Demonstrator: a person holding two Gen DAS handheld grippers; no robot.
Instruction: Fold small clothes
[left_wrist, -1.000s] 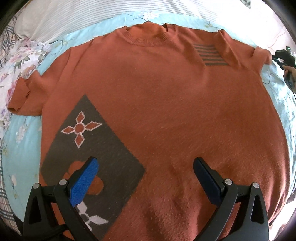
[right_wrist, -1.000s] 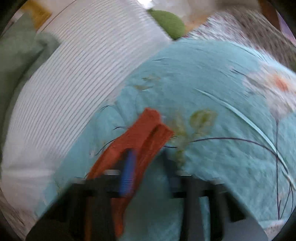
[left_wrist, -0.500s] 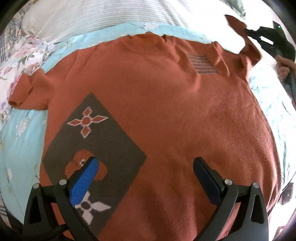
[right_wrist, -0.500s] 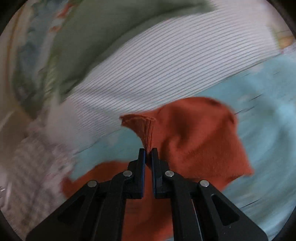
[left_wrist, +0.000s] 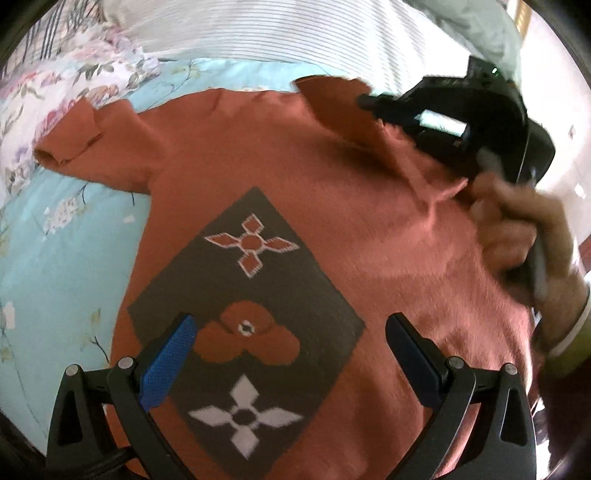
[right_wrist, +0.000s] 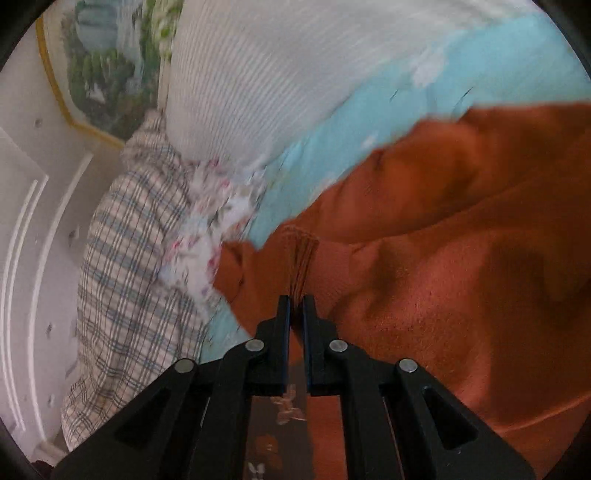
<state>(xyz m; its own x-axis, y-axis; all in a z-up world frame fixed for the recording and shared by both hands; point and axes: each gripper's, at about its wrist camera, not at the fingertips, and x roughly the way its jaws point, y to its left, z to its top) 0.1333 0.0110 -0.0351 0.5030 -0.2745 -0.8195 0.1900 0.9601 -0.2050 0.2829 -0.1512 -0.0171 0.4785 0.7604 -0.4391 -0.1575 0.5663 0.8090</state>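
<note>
An orange knit sweater (left_wrist: 351, 206) with a dark diamond patch of flower shapes (left_wrist: 251, 317) lies front up on a light blue floral bedspread (left_wrist: 62, 243). My left gripper (left_wrist: 291, 347) is open and empty, hovering over the patch near the hem. My right gripper (right_wrist: 296, 301) is shut on the sweater's right sleeve cuff (right_wrist: 301, 254) and holds it lifted over the sweater's body; it shows in the left wrist view (left_wrist: 364, 99) with the sleeve folded inward. The left sleeve (left_wrist: 74, 140) lies flat, spread out.
A white striped pillow (left_wrist: 295, 33) lies beyond the collar. A plaid pillow (right_wrist: 122, 288) and a floral cloth (right_wrist: 214, 221) lie on the sweater's left side. A framed picture (right_wrist: 107, 62) hangs on the white wall. My hand (left_wrist: 517, 236) holds the right gripper.
My right gripper closed on the right sleeve cuff, lifted it and carried it inward over the sweater's chest. My left gripper moved a little toward the hem, staying open.
</note>
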